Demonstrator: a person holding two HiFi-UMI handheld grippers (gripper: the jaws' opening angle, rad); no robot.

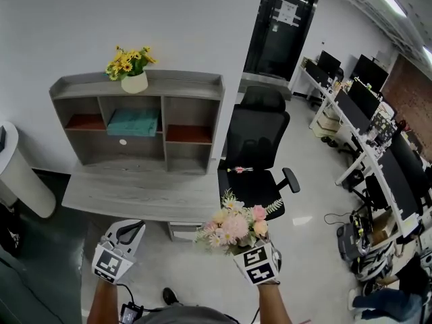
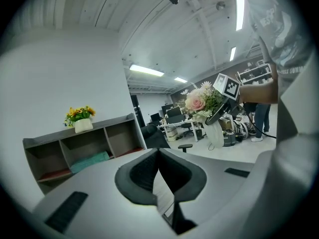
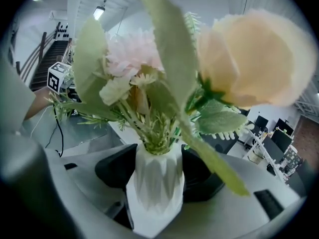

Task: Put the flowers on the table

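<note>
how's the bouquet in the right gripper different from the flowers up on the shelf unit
The pink bouquet is pale pink, peach and white; the shelf flowers are yellow. The pink bouquet sits in a white faceted vase clamped in the right gripper, off any surface; the shelf flowers stand in a rounded cream pot on top of the shelf unit. Both are small arrangements with green leaves.

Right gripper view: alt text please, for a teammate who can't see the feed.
The right gripper is shut on a white faceted vase of pink and peach flowers, whose blooms and leaves fill most of the frame. At far right, office desks with monitors show small in the background.
</note>
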